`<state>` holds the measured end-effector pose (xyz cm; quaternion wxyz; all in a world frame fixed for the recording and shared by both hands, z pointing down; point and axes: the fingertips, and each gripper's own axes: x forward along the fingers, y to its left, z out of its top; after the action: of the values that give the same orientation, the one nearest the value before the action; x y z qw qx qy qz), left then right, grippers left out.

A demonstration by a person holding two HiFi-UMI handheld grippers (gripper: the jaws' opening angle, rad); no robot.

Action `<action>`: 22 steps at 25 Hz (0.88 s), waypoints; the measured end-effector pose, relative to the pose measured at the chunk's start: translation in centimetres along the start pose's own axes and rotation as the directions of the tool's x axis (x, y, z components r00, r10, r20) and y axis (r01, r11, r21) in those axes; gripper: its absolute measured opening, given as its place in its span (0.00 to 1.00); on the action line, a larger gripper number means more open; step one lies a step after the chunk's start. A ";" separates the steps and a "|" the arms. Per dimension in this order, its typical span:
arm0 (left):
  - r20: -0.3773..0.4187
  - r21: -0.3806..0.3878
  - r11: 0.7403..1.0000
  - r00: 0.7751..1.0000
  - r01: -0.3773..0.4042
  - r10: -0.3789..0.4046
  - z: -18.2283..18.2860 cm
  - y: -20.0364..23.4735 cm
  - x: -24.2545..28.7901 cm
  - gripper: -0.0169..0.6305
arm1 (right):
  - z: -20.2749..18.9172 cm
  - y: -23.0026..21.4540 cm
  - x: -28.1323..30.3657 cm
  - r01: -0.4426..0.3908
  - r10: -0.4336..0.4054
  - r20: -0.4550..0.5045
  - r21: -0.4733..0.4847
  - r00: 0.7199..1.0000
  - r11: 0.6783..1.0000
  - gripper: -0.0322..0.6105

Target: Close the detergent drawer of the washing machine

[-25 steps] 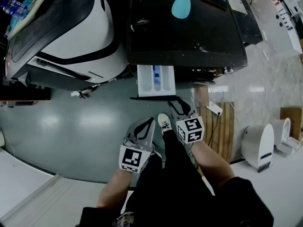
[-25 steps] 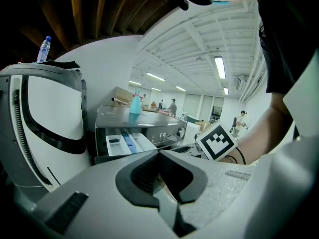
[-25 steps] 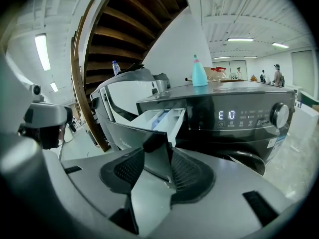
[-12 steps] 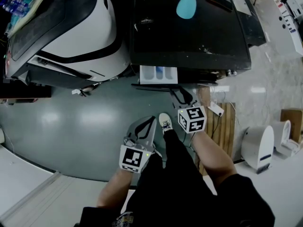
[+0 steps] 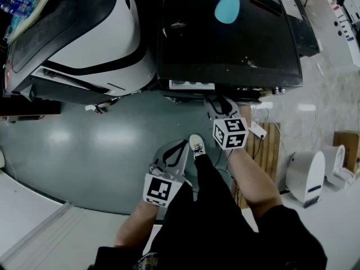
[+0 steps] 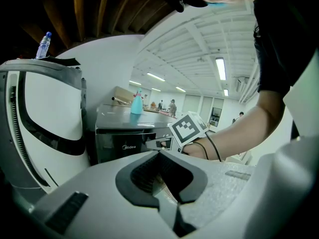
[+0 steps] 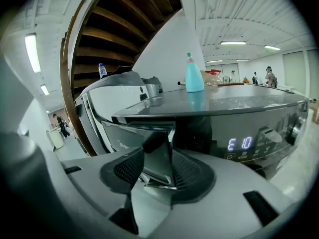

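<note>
While the detergent drawer shows only a narrow pale strip standing out from the front of the black washing machine, I judge the closing stroke nearly complete. Right gripper: jaws part-way apart, ribbed pads pinching the drawer's glossy front panel, which the right gripper view shows edge-on between them. Left gripper: fingers pressed together, nothing held, low and well apart from the machine. Handling, as I read it: a light, stiff plastic tray on slides, needing little force. Its smooth front may slip under the pads, and an off-centre hold may skew it in its guides. I would pinch the panel's edge, or press flat on its face, and push straight inward.
</note>
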<state>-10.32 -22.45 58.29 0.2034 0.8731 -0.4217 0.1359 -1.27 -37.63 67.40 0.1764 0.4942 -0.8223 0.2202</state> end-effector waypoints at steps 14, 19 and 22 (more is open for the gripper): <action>-0.002 -0.022 1.000 1.000 -0.019 0.019 -0.2 1.2 0.3 0.03 | 0.5 -1.7 2.0 0.143 -0.144 -0.013 0.236 0.990 0.961 0.34; 0.003 -0.018 0.999 1.000 -0.026 0.027 0.0 1.3 -0.1 0.03 | 0.3 -1.6 2.0 0.156 -0.157 -0.018 0.266 0.987 0.951 0.35; 0.013 -0.016 0.999 0.999 -0.035 0.035 0.3 1.3 -0.8 0.03 | 0.4 -1.8 1.6 0.178 -0.176 -0.031 0.256 0.984 0.950 0.31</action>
<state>-11.80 -22.77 57.99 0.2052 0.8647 -0.4394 0.1305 -0.36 -39.76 68.23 0.1329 0.5837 -0.7385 0.3104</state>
